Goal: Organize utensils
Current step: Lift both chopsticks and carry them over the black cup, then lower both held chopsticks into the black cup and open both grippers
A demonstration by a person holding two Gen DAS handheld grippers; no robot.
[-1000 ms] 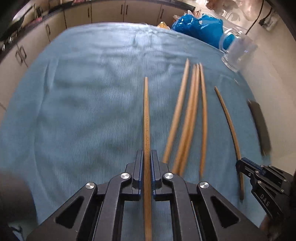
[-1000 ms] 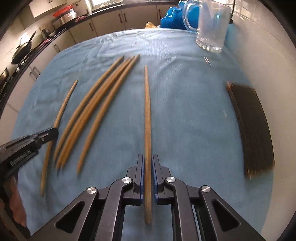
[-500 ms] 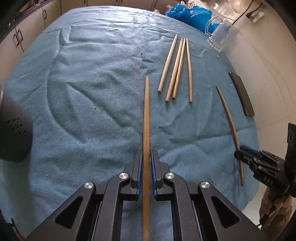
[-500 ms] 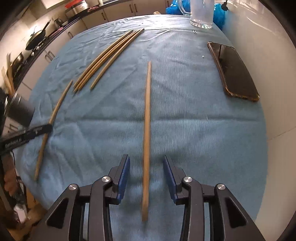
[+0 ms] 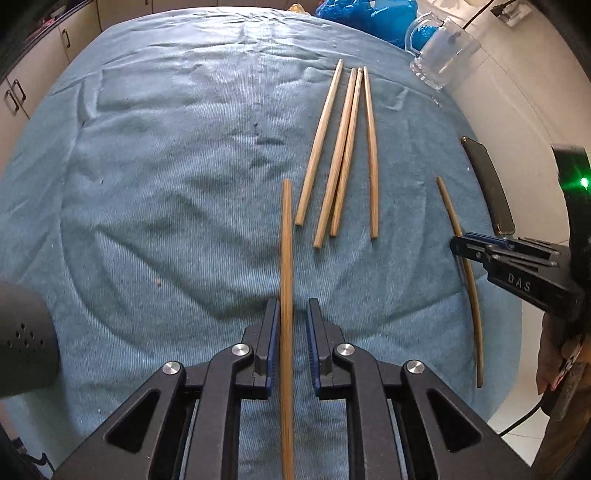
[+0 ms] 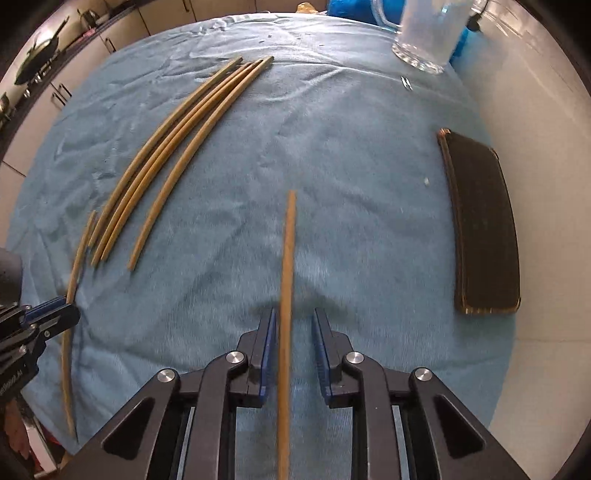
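Two chopsticks sit between loose jaws: left gripper [image 5: 291,306], just opening, leaves the near chopstick [image 5: 286,240] beside the aligned four [image 5: 345,155] on the table [image 5: 147,184]; right gripper [image 6: 293,317], just closing, straddles the stray chopstick [image 6: 290,240], presumably to add it.

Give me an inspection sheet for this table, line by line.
Surface: blue cloth, wrinkled, covering the table.
Job's things: four chopsticks lying side by side; fifth chopstick and sixth chopstick each between a gripper's jaws.
Clutter: glass mug and blue bag at the far end; phone near the right edge.
Grippers: left gripper has just been opening, one pad clear of the fifth chopstick; right gripper has just been closing, pads not yet pressing the sixth.
Cables: black cable beyond the table's right edge.
Surroundings: kitchen cabinets; pan on the counter.
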